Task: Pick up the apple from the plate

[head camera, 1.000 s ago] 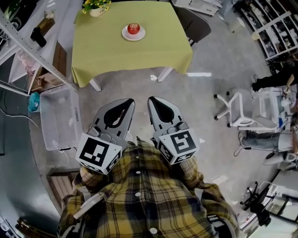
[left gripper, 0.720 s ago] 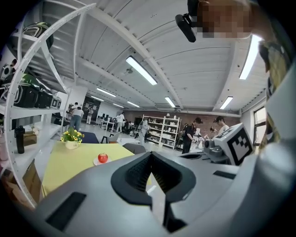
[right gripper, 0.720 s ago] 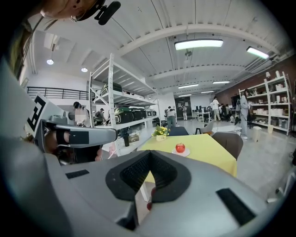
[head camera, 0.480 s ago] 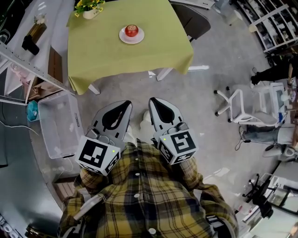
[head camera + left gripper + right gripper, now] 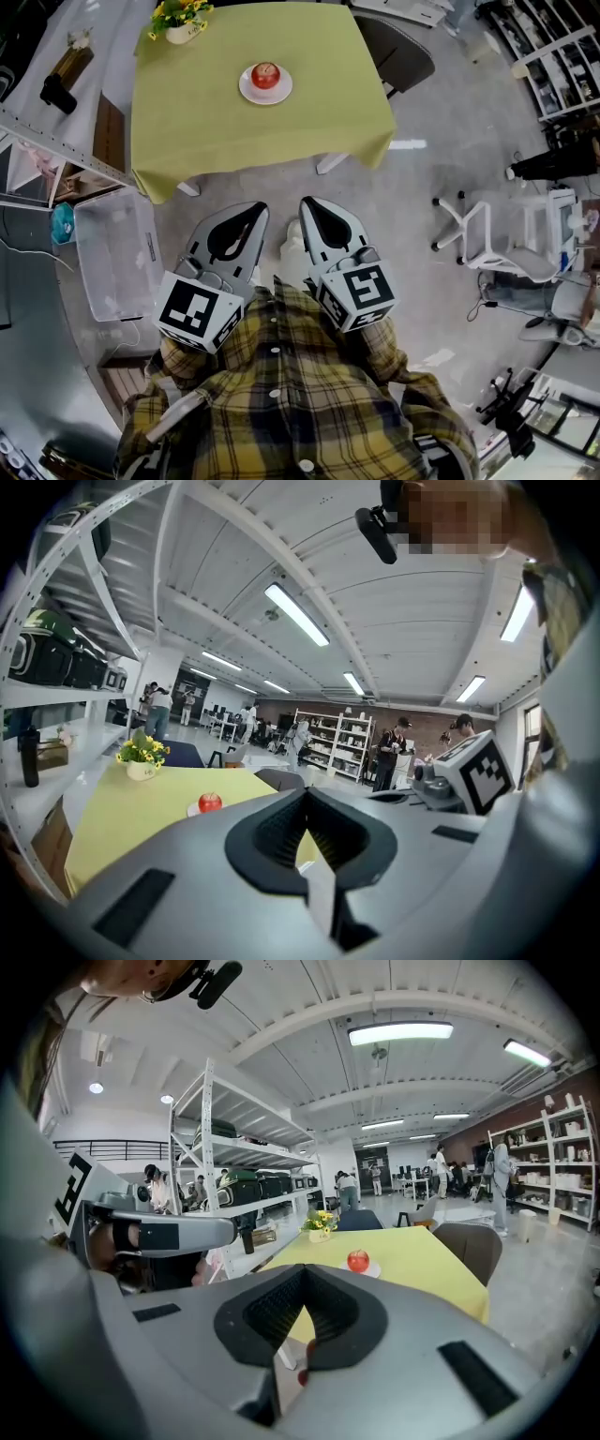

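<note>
Apple (image 5: 265, 74) on plate (image 5: 265, 98), plate on table (image 5: 281, 131), flowers (image 5: 180, 13) far-left

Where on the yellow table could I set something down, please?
The yellow clothed table is bare from the white plate with the red apple to its near edge, and rightward toward the grey chair. Busiest: the far left corner, with the potted yellow flowers.

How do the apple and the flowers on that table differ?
The apple is red and round; the flowers are yellow with green leaves. The apple sits on a white plate mid-table; the flowers stand in a pot at the far left corner. Both rest on the yellow table.
</note>
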The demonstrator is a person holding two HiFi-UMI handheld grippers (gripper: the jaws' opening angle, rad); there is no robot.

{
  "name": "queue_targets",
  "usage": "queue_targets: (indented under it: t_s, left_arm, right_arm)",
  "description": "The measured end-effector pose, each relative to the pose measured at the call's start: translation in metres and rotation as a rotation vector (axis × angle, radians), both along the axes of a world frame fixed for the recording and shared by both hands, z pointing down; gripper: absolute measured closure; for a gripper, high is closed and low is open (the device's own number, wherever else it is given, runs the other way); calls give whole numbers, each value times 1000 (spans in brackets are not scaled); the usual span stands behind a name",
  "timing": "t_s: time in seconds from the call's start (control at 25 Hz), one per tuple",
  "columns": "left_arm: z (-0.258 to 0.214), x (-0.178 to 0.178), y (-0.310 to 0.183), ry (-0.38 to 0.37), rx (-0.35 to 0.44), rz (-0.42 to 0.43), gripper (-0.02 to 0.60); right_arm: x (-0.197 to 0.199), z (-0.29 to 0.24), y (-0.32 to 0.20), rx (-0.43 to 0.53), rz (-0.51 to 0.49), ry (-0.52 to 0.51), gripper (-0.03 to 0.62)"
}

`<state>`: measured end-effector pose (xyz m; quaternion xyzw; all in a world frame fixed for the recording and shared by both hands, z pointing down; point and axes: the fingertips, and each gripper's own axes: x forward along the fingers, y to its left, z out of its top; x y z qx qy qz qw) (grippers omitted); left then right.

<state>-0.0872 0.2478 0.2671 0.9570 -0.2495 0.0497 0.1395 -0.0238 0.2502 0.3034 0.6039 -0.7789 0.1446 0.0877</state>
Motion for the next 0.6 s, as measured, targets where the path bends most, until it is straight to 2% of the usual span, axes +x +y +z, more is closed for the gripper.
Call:
queue_targets:
  t_s: [0.24,0.6]
  left_arm:
    - [-5,50,-44,4,20,-50,575]
    - [-24,120,-103,13,45,-183,575]
  right_arm:
    - [46,-5,-45,11,-64,7,597]
    - [117,-23,-107,27,-198,34,597]
